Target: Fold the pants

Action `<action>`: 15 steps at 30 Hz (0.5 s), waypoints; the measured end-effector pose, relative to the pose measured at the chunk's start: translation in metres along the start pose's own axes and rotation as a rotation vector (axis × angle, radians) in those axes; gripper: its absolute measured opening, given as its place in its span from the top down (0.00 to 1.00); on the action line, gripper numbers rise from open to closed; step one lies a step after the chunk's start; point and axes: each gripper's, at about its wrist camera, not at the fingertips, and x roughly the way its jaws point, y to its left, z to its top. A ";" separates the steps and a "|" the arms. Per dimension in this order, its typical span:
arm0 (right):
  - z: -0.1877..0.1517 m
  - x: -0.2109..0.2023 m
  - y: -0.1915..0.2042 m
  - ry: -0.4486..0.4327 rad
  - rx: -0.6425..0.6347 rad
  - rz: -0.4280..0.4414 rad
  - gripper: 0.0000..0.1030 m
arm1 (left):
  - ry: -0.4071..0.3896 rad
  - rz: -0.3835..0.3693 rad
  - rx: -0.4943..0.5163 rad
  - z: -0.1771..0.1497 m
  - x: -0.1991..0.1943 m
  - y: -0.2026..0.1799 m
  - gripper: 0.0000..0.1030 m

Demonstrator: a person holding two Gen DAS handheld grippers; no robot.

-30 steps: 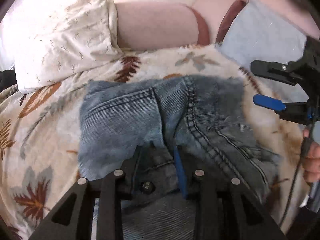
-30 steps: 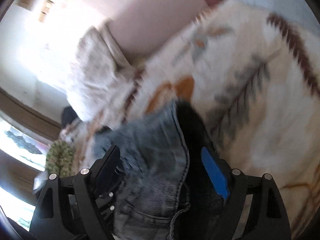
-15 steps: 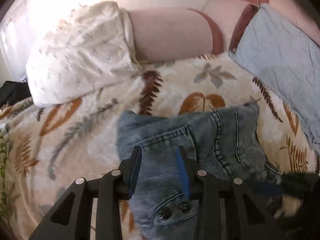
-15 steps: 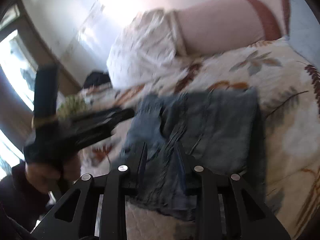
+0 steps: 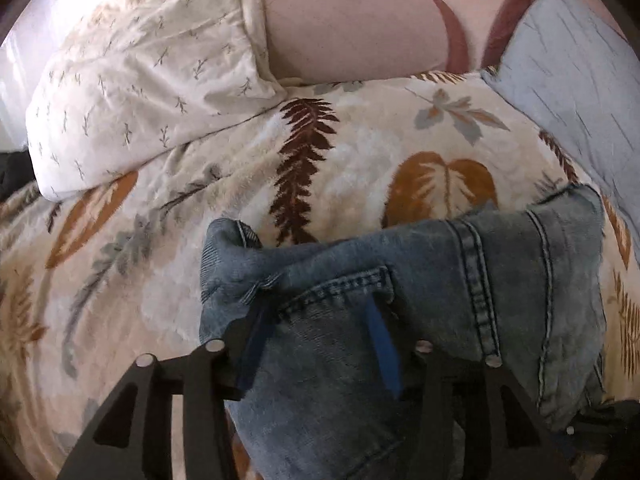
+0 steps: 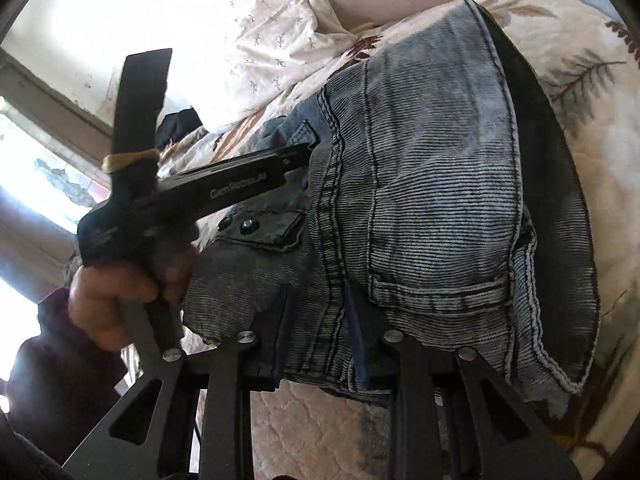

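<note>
**Risk: fold slipping out of both grips**

Jeans [image 5: 440,300] bunched on the leaf-print blanket [image 5: 340,152], partly folded, waistband end toward both cameras. Left gripper [image 5: 316,320] closed narrow on a denim layer near the pocket seam; fabric clearly pinched between the blue pads. Right gripper [image 6: 320,312] likewise clamped on the seam below the belt loop [image 6: 436,284].

Failure modes, as judged:
- Thick seams in both bites, so likely shallow purchase; any sideways tug could pull the denim out and drop the fold.
- Possibly only the top layer caught on the left; lifting would then peel it and undo the fold.
- Plush blanket may drag on the cloth and skew the edges.
- Left tool body [image 6: 224,188] close above the right grip; collision risk if hands converge.
- Pillow [image 5: 140,72] near the far edge; limited room to lay flat.
</note>
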 end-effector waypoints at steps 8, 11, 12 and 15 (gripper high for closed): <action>0.003 -0.004 0.001 0.014 -0.010 0.034 0.76 | -0.106 -0.069 -0.090 -0.018 -0.025 0.020 0.47; 0.004 -0.007 0.005 0.019 -0.021 0.054 0.69 | -0.113 -0.066 -0.115 -0.033 -0.046 0.035 0.47; 0.005 -0.008 0.007 0.018 -0.028 0.051 0.67 | -0.106 -0.074 -0.121 -0.041 -0.053 0.040 0.47; 0.006 -0.012 0.019 0.009 -0.074 0.029 0.63 | -0.102 -0.102 -0.125 -0.066 -0.073 0.051 0.46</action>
